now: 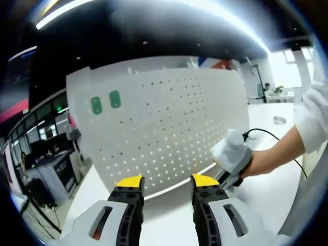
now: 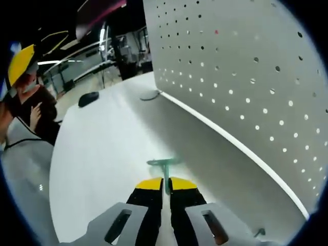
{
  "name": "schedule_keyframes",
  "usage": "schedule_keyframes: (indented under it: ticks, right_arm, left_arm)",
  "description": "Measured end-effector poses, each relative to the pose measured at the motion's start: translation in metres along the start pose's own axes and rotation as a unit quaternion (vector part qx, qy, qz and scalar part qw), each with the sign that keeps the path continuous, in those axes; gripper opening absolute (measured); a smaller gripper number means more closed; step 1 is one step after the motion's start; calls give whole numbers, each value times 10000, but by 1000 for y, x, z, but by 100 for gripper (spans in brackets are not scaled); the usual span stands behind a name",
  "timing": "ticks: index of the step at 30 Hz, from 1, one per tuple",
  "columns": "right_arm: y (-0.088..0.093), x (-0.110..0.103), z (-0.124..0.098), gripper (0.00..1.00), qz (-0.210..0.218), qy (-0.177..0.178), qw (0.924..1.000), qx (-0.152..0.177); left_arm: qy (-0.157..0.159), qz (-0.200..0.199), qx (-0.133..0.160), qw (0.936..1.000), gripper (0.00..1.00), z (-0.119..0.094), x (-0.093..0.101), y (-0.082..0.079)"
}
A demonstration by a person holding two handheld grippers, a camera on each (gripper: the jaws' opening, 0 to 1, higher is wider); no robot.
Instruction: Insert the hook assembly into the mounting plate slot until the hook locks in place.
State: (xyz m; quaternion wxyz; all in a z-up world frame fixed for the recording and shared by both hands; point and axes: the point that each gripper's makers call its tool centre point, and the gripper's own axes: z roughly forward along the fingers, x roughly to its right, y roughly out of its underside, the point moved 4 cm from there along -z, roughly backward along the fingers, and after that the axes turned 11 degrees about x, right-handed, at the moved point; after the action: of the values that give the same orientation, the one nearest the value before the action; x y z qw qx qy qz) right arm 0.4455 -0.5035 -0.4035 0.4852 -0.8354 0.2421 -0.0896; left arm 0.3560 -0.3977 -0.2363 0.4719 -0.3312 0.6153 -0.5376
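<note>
Two grippers. Right gripper (image 2: 165, 183): jaws pinched on the stem of a green hook assembly (image 2: 164, 165), its flat head pointing forward, seemingly so the head can meet a slot. It sits low before the white perforated mounting plate (image 2: 246, 77), near but apart. Left gripper (image 1: 166, 181): jaws spread, holding nothing, facing the plate from in front, likely in reserve. Two green pieces (image 1: 105, 102), probably hooks, sit high on the plate.
</note>
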Motion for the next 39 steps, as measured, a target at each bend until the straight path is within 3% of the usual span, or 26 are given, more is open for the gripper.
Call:
schedule_keyframes:
  ticks: [20,29,39]
  right_arm:
    - [-10,-3,-20,1,-106,131,9998,43]
    - [-31,-11,-43,1,-445,224,9984,254]
    - [-61,-41,-70,1,-670,188,9955,647]
  left_arm:
    - [296,70,-99,9995,35,4,12,4]
    - [537,140,-213,9982,33,7,24,8]
    - [782,242,-319,9961,25,9,34,12]
